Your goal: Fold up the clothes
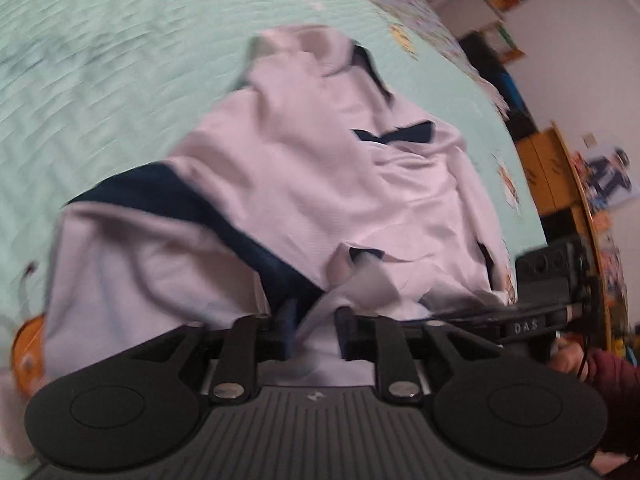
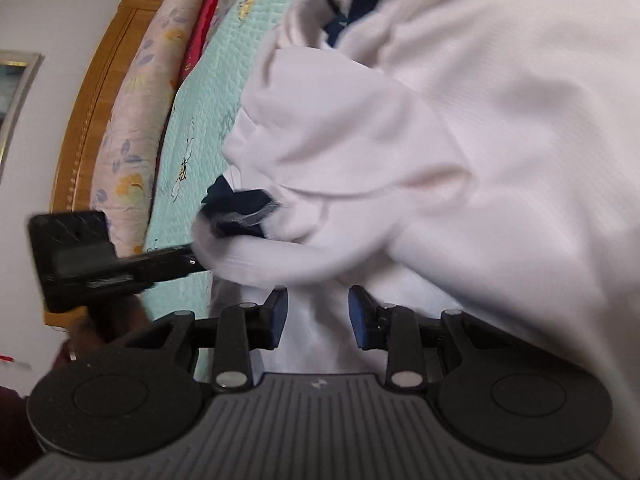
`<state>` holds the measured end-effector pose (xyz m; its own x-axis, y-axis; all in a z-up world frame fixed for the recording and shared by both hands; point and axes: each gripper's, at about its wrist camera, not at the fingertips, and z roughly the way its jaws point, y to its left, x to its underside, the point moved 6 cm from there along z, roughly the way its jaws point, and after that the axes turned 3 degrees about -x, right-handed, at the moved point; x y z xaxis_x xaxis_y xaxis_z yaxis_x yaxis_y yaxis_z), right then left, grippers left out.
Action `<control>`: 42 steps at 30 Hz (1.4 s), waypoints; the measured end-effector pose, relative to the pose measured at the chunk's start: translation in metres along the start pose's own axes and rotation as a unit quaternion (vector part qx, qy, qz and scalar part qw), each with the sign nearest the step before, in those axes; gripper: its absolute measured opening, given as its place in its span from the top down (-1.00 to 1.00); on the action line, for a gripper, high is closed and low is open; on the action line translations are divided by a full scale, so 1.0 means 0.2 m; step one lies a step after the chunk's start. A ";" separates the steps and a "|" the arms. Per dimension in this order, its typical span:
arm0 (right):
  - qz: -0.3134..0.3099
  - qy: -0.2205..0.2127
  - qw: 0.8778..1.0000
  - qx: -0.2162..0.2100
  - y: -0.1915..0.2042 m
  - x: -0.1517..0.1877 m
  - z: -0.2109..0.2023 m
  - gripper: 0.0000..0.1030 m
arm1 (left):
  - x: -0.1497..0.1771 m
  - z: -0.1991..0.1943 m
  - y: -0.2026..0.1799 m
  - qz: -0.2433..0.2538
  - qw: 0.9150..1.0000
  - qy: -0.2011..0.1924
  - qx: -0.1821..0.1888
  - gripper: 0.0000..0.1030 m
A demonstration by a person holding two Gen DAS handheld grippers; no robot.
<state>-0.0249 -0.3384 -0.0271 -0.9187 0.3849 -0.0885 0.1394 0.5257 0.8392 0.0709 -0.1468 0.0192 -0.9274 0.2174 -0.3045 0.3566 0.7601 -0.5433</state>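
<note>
White shirt (image 1: 288, 184) w/ navy trim lies crumpled on a mint quilted bedspread (image 1: 100, 80). Left gripper (image 1: 316, 332): jaws clenched on a bunched fold of the shirt's near edge, rest of the garment spreading ahead of the jaws. Right gripper (image 2: 318, 316): blue-padded jaws parted, white cloth between and just ahead of them; can't tell if pads touch it. Left of the right jaws, the other gripper pinches the shirt by a navy cuff (image 2: 236, 210). Beyond, a floral pillow (image 2: 132, 120) and wooden headboard (image 2: 96, 92)
</note>
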 end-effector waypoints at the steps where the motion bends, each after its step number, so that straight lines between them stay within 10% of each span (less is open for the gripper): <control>1: 0.005 -0.002 1.000 -0.003 -0.01 0.01 -0.01 0.34 | -0.01 -0.03 0.00 -0.006 1.000 -0.008 -0.001 0.47; 14: -0.172 -0.049 0.975 0.129 0.04 -0.06 -0.10 0.30 | 0.04 -0.16 -0.16 0.023 0.998 -0.052 -0.022 0.17; 22: -0.307 -0.079 0.920 0.229 0.10 -0.14 -0.18 0.30 | -0.05 0.12 -0.48 0.193 0.978 -0.050 -0.062 0.17; 34: -0.450 -0.067 0.843 0.287 0.15 -0.10 -0.10 0.32 | -0.03 0.26 -0.53 0.227 0.970 -0.027 -0.089 0.17; 36: -0.451 -0.072 0.841 0.290 0.16 -0.11 -0.09 0.44 | -0.04 0.27 -0.56 0.243 0.965 -0.031 -0.097 0.17; 38: -0.450 -0.079 0.840 0.294 0.16 -0.12 -0.09 1.00 | -0.06 0.27 -0.58 0.260 0.959 -0.035 -0.104 0.17; 42: -0.414 -0.107 0.866 0.261 0.20 -0.17 -0.14 1.00 | -0.05 0.29 -0.66 0.307 0.944 -0.044 -0.110 0.16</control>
<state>0.0017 -0.3511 0.0242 -0.7021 -0.1843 -0.6878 -0.3339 0.9384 0.0894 0.0401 -0.2852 0.0494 -0.5367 0.6144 -0.5783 0.7829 0.6182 -0.0697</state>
